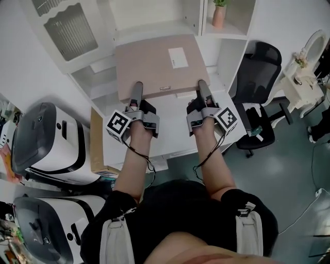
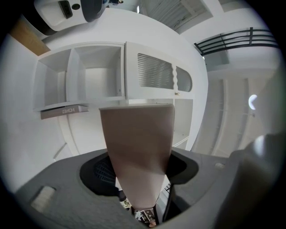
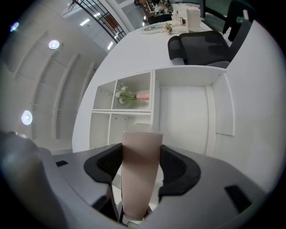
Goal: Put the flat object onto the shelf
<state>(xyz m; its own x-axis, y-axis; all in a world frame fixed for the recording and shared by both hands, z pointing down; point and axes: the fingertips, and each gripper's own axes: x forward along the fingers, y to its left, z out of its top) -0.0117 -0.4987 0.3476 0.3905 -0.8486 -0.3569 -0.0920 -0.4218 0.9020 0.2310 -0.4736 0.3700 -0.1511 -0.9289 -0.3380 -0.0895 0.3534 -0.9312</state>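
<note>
The left gripper [image 1: 137, 90] and right gripper [image 1: 202, 87] each clamp the near edge of the flat box [image 1: 154, 62] between their jaws; the shelf [image 1: 154, 28] stands just beyond the jaw tips.

We hold both arms outstretched side by side, left gripper [image 1: 137, 92] and right gripper [image 1: 202, 88] tilted slightly upward, each clamped on the near edge of the flat object [image 1: 154, 62].

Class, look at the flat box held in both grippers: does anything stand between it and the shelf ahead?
Nothing visible does. The flat box faces an open compartment of the white shelf unit; the pink vase stands in a separate compartment off to the right.
</note>
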